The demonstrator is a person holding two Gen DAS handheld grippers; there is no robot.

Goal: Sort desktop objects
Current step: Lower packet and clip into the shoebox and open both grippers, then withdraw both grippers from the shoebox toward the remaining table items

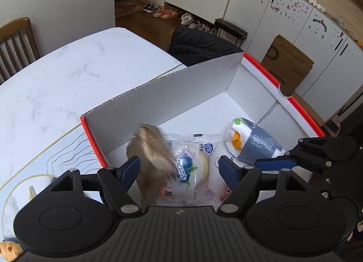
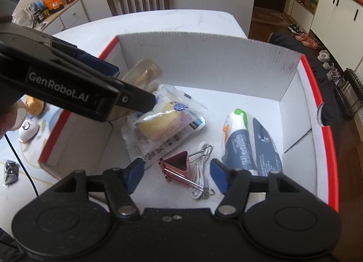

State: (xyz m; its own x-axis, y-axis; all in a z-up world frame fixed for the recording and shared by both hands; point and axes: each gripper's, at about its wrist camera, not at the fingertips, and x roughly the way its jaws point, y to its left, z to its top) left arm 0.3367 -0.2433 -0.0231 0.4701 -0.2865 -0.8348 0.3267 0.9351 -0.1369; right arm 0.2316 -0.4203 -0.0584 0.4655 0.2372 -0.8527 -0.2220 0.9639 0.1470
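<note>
A: So, both over the white box (image 2: 204,62) on the worktop (image 1: 68,76)?

B: Yes. Left tool (image 1: 179,171) is spread wide, nothing clamped. A blurred tan packet (image 1: 149,157) sits by its left pad, above the clear snack bag (image 1: 192,160).

A: Right one?

B: Right tool (image 2: 177,175) also apart, pads off everything. Pink binder clip (image 2: 175,166) and white cable (image 2: 202,171) lie between them on the box floor. Grey-white tube pack (image 2: 249,146) is to the right, near the red-edged wall.

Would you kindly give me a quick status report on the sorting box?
Both grippers open over the box, left, right. Brown packet blurred, apparently just dropped beside snack packet. Binder clip below right gripper. Nothing blocking.
</note>
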